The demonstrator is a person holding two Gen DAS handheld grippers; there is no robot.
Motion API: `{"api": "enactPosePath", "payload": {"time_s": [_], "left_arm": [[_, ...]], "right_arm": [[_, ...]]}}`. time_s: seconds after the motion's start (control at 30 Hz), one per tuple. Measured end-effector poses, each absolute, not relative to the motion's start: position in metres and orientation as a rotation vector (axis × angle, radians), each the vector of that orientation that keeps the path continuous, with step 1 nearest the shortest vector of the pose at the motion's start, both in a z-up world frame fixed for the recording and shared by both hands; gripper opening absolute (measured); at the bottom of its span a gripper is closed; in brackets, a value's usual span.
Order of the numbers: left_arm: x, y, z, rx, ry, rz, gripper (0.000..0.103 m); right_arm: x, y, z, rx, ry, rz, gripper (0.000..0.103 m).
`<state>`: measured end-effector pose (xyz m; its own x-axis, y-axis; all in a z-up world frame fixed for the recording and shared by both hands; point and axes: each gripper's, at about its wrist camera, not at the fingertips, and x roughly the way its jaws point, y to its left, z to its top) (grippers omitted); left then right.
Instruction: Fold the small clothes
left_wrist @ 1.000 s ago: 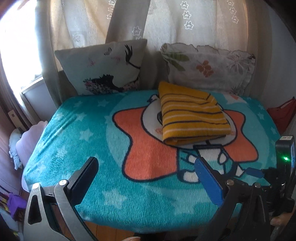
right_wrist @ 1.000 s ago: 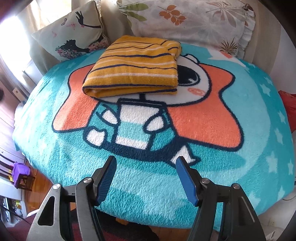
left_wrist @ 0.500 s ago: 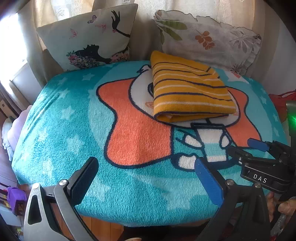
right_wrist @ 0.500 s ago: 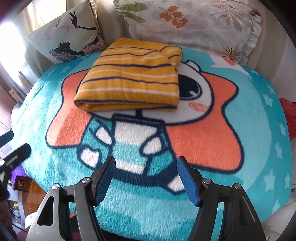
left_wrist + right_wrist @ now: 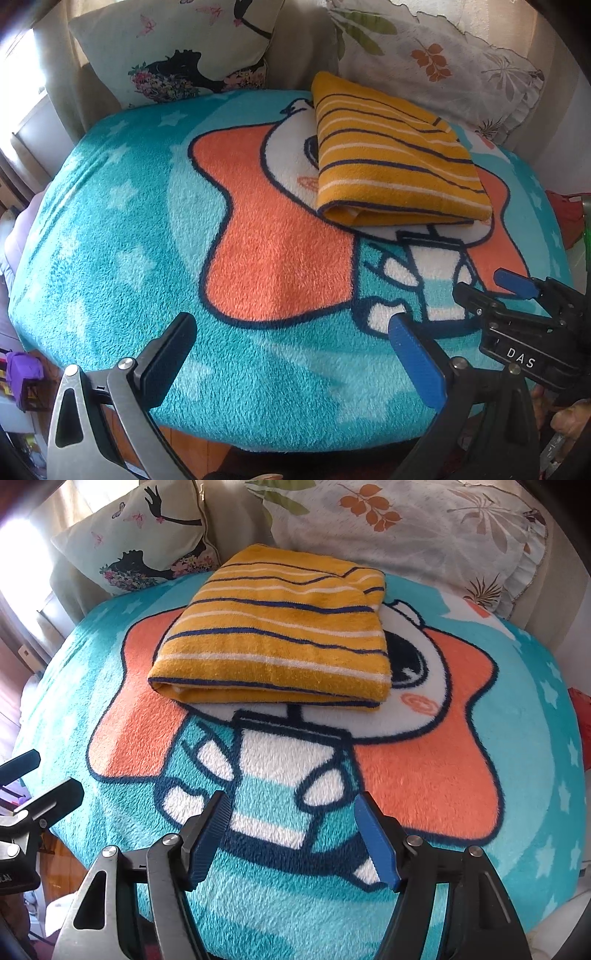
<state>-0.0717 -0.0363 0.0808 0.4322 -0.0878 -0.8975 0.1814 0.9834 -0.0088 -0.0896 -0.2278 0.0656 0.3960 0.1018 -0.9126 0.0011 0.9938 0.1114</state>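
A folded yellow garment (image 5: pixel 391 162) with navy and white stripes lies on the teal cartoon blanket (image 5: pixel 122 236), toward the back. It also shows in the right wrist view (image 5: pixel 277 638). My left gripper (image 5: pixel 291 354) is open and empty over the blanket's near edge, well short of the garment. My right gripper (image 5: pixel 291 834) is open and empty, over the blanket's cartoon figure, in front of the garment. The right gripper also shows at the right in the left wrist view (image 5: pixel 517 306), and the left gripper at the left edge in the right wrist view (image 5: pixel 33 786).
Two pillows lean at the back: one with a black figure print (image 5: pixel 184 55) and one with a leaf print (image 5: pixel 443 62). The blanket (image 5: pixel 517 686) drops off at its front edge to a wooden floor (image 5: pixel 192 446). A red item (image 5: pixel 565 218) lies at the right.
Both grippers have moved forward and lower over the blanket, so the garment looks nearer and larger. The garment has not moved. Both grippers stay open.
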Motion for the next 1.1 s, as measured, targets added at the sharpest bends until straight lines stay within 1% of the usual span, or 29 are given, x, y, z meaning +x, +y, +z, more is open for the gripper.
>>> {"api": "enactPosePath", "payload": {"time_s": [0.57, 1.1], "left_arm": [[-0.06, -0.02, 0.064, 0.057, 1.169, -0.149, 0.103], [-0.056, -0.017, 0.051, 0.03, 1.217, -0.151, 0.103]], "right_arm": [[-0.067, -0.197, 0.063, 0.045, 1.18, 0.092, 0.076], [-0.061, -0.197, 0.055, 0.036, 1.209, 0.054, 0.077]]}}
